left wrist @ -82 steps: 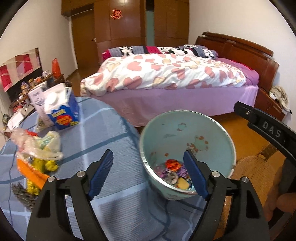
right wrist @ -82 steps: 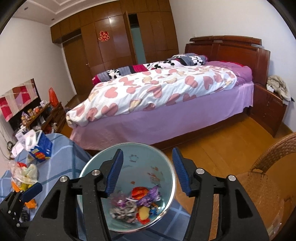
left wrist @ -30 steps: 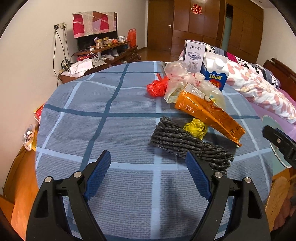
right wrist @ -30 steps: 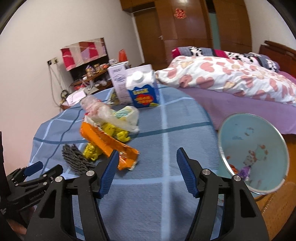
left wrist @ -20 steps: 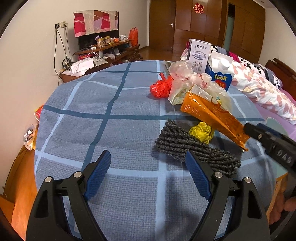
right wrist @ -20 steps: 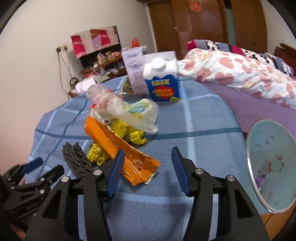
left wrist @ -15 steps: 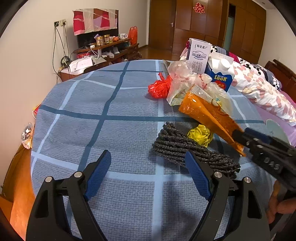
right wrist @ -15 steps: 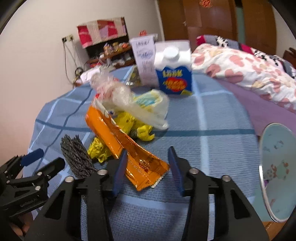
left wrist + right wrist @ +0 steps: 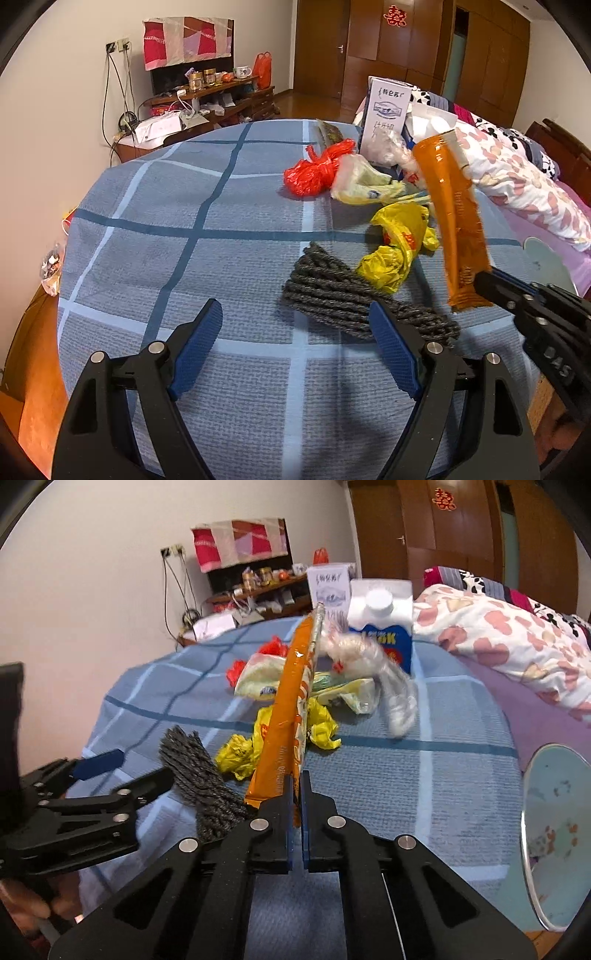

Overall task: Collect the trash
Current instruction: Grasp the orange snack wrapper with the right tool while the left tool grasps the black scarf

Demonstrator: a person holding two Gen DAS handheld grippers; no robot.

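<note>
Your right gripper [image 9: 295,797] is clamped on the bottom end of a long, glossy orange wrapper [image 9: 290,716], which stands tilted above the table [image 9: 155,221] near its right edge. Your left gripper [image 9: 295,347] hangs wide open over the near edge, holding nothing, just short of the grey rope bundle [image 9: 343,299].

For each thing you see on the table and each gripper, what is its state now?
right gripper: shut on the orange wrapper
orange wrapper: lifted, tilted, held by its lower end
left gripper: open, holds nothing
grey rope bundle: lies on the tablecloth
yellow bag: crumpled, on the tablecloth
milk carton: upright, cap on
</note>
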